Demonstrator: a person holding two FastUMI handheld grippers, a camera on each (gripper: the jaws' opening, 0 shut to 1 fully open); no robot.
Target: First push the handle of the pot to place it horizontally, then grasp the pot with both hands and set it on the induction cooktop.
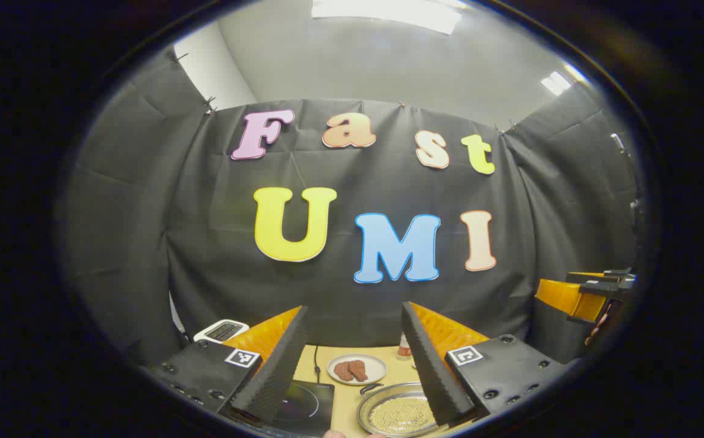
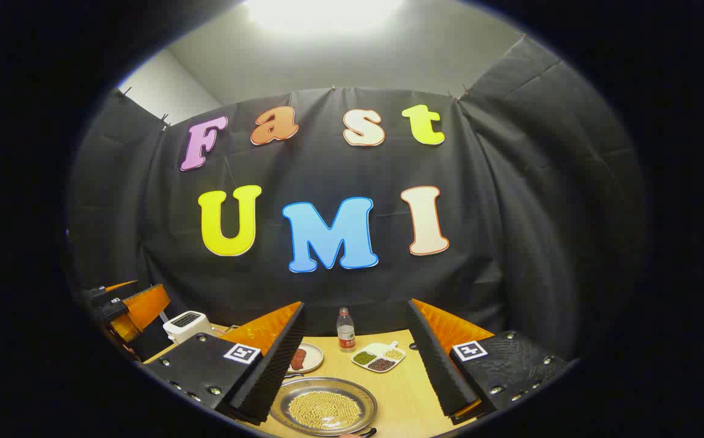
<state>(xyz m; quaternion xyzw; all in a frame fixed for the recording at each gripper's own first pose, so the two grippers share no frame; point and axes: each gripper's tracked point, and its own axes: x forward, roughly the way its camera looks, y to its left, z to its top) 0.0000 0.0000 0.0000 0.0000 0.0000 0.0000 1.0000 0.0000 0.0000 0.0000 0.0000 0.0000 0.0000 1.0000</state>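
Note:
The pot (image 1: 397, 412) is a shallow silver pan full of small yellow beans, low on the wooden table (image 1: 346, 395), with a small loop handle (image 1: 371, 387) on its far left rim. The black induction cooktop (image 1: 303, 404) lies just left of it. My left gripper (image 1: 354, 313) hangs open above both, holding nothing. In the right gripper view the pot (image 2: 323, 406) sits below and between the fingers of my right gripper (image 2: 355, 307), which is open and empty. Each gripper appears at the other view's edge: the right gripper (image 1: 583, 295) and the left gripper (image 2: 127, 307).
Behind the pot are a white plate with brown meat pieces (image 1: 357, 368), a small bottle (image 2: 345, 330) and a divided dish of beans (image 2: 378, 357). A white toaster (image 2: 188, 325) stands at the back left. The cooktop's cord (image 1: 316, 362) runs back across the table.

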